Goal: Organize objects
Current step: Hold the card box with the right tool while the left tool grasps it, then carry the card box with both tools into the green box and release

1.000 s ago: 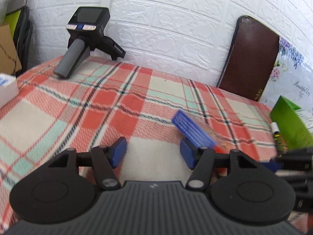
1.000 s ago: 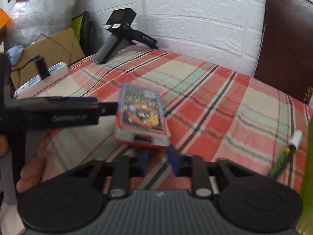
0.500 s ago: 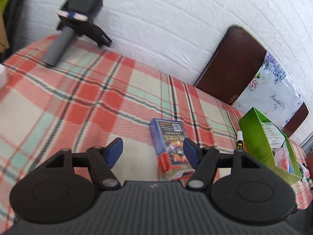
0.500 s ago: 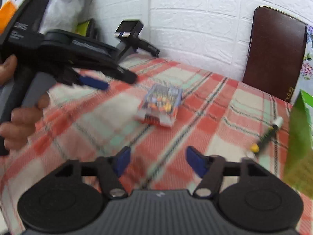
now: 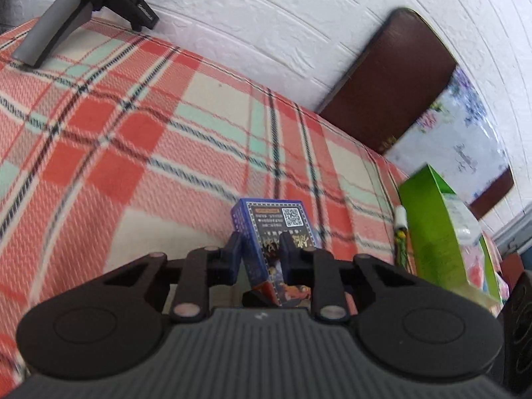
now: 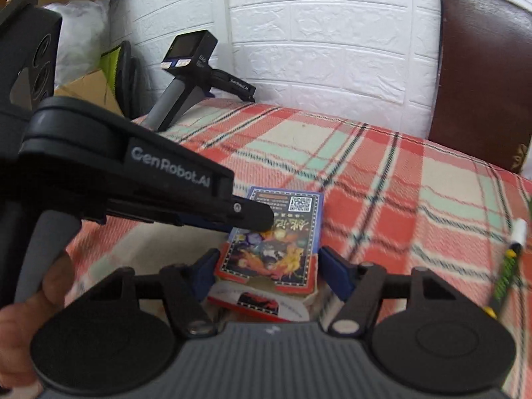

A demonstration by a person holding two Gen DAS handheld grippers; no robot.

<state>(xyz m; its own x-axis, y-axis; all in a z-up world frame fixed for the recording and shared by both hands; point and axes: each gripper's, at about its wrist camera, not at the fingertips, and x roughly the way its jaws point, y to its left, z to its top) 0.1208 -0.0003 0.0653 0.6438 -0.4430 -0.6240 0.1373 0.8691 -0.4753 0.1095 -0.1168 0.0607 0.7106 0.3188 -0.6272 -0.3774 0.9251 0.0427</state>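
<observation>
Just been closing the left tongs (image 5: 261,249): wide half a second ago with the box (image 5: 276,219) lying flat ahead of them, now narrow and pinched across its thin side. Just been closing the right tongs (image 6: 271,266) too, brought in from well back to straddle the same box, about half wide, one pad at each long side. No sure press seen there; looks like a sliver of gap at the right pad.

Found, then, between both pairs of tongs at once, tilted in the left view, its far end under the left tips.

To do this well, judging by the handover under way:
- Finish closing the right tongs squarely on the long sides before easing the left.
- Keep clear of the loose flap at the near end.
- Carry toward the green carton (image 5: 432,232) right of the left tongs, probably the place for it, and avoid the pen (image 6: 508,259) in between.

Hard to make out:
- whether the box is lifted or touching the bench (image 5: 133,133)
- the print, blurred
- the carton's contents
- the hand (image 6: 20,332) on the left handle, cut off at the edge
</observation>
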